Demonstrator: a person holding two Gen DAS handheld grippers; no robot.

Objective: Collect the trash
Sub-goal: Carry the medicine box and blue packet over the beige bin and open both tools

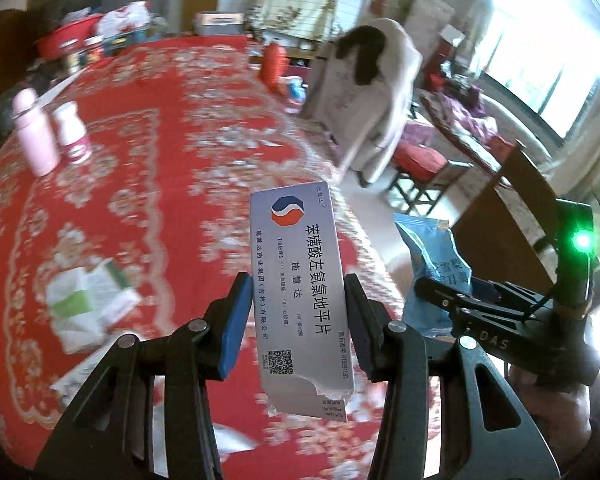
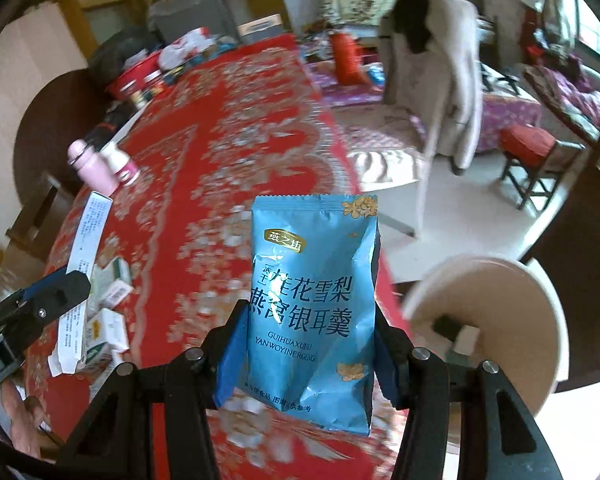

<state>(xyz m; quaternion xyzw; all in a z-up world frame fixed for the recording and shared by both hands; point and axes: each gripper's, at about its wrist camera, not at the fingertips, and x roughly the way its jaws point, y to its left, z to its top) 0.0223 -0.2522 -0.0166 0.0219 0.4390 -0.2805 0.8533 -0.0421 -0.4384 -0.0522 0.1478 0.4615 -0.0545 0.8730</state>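
Pinching a torn medicine box (image 1: 300,292) in my left hand-held gripper (image 1: 296,320), held by its narrow edges, while my right hand-held gripper (image 2: 306,340) squeezes a blue snack packet (image 2: 314,300); both look light, the packet slippery.

Bottle (image 1: 34,132) left of jar (image 1: 73,132) (touching?) on table (image 1: 172,128).

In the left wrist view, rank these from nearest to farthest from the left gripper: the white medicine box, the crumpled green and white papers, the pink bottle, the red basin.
1. White medicine box: clamped in the left gripper.
2. Crumpled green and white papers: on the tablecloth, lower left.
3. Pink bottle: left edge, mid-table.
4. Red basin: far end, upper left.
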